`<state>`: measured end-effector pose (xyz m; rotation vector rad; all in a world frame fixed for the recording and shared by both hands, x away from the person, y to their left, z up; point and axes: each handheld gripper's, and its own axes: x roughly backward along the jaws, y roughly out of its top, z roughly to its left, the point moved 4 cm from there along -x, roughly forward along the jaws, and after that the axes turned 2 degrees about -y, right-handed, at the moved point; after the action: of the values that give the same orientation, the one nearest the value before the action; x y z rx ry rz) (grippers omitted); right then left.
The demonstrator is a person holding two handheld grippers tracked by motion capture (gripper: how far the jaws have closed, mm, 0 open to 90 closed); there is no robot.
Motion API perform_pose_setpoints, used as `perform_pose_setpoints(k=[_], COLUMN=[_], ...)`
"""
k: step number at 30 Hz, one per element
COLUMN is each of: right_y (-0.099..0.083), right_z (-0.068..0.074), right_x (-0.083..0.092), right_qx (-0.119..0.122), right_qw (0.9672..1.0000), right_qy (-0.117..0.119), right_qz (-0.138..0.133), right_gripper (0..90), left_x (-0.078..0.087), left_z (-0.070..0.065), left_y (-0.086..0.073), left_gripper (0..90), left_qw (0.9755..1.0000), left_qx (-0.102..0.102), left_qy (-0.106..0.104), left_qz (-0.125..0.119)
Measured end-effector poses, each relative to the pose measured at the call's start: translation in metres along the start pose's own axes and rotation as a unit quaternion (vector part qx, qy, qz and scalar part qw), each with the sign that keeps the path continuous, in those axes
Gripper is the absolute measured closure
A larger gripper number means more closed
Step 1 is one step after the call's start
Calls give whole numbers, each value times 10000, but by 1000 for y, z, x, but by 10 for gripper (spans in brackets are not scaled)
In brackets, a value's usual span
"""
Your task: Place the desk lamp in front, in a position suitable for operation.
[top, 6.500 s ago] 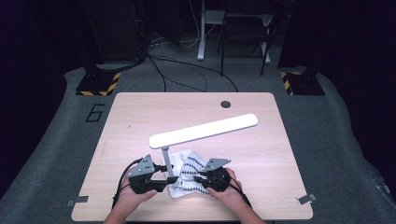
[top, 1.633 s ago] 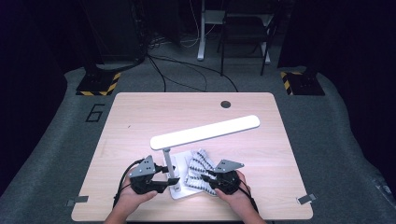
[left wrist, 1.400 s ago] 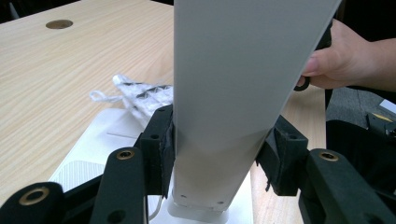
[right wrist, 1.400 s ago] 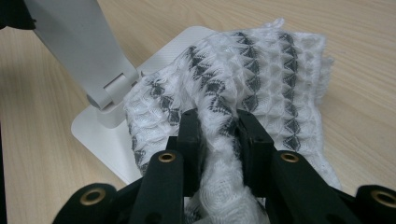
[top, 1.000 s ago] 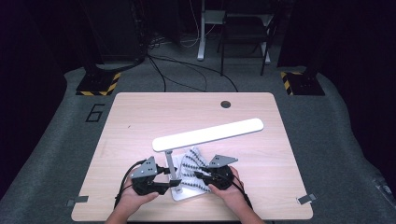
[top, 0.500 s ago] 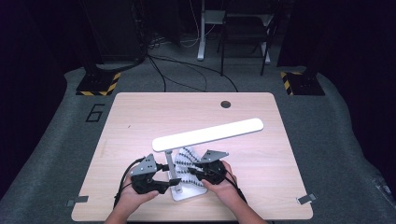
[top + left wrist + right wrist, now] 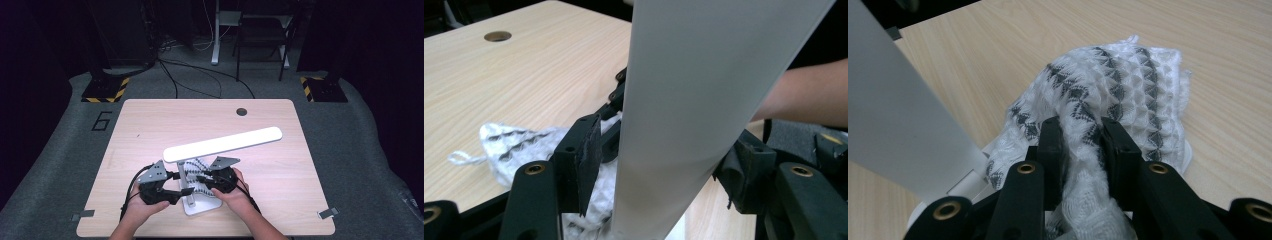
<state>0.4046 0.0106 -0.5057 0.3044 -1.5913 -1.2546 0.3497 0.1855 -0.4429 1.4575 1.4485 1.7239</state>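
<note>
R gripper (image 7: 1082, 145) pinches cloth (image 7: 1118, 85) on lamp base (image 7: 200, 204); L gripper (image 7: 659, 165), jaws just opened, straddles lamp post (image 7: 704, 90) w/o pressing. Risk: tugging cloth tips unsteadied lamp.

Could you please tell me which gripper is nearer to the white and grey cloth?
Right. The right gripper is clamped on the cloth; the left gripper stands open around the lamp post, with the cloth just beyond it.

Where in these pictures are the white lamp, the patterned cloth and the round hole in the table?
lamp (image 7: 222, 145), high view, middle of its long white head.
cloth (image 7: 1118, 80), right gripper view, its grey-patterned top fold.
hole in the table (image 7: 497, 36), left gripper view, centre of the round opening.
</note>
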Motion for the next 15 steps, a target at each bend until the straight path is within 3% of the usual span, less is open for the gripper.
perform_pose_setpoints(k=[8, 15], right_y=[10, 21], right_z=[-8, -6], right_x=[-1, -2], right_qx=[38, 50], right_qw=[9997, 9995], right_qy=[-125, -61], right_qz=[-193, -311], right_gripper=[732, 732], left_x=[11, 19], left_z=[-2, -6], left_y=[22, 42], left_gripper=[381, 385], left_qw=[9999, 9997], left_qx=[-39, -56], left_qy=[28, -69], left_qz=[-126, -230])
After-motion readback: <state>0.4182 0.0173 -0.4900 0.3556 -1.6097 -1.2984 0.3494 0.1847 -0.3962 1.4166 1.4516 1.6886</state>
